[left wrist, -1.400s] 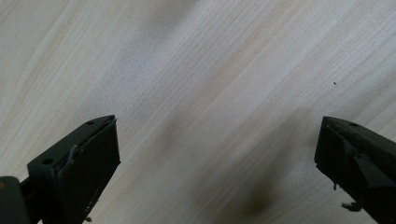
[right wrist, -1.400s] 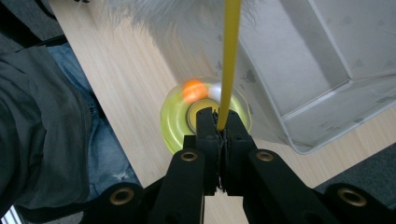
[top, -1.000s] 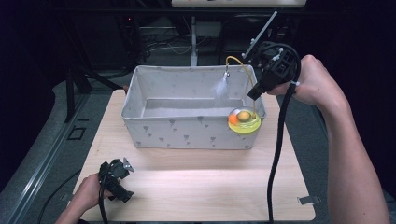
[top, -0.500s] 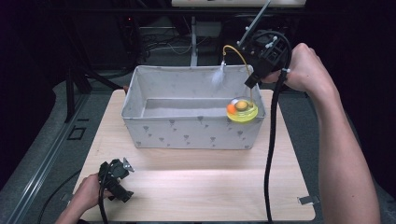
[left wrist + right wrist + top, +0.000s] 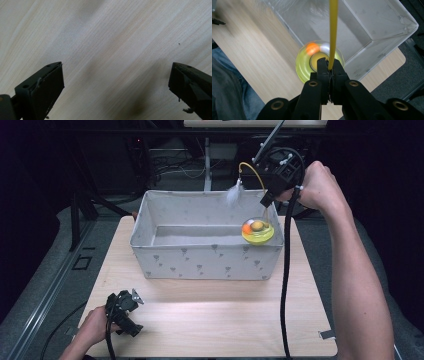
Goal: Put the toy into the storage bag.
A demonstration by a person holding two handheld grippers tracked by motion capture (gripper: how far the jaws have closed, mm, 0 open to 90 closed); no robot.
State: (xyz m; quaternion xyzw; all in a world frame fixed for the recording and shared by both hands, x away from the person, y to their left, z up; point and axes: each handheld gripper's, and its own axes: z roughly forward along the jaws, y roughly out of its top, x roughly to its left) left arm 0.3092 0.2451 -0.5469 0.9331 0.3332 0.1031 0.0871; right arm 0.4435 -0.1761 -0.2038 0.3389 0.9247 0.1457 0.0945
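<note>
Wooden table (image 5: 210, 315) bears a grey bin (image 5: 207, 262). Upper right of the frame: right gripper (image 5: 329, 68) clenched on a yellow wand (image 5: 333, 30), feather-tipped, light, springy; best held at its stiff base. Lower left: left gripper (image 5: 116, 82) released, idle.

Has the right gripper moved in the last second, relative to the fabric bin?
Yes. The right gripper, shut on the yellow wand of the toy, has risen and drawn back past the far right corner of the fabric bin.
</note>
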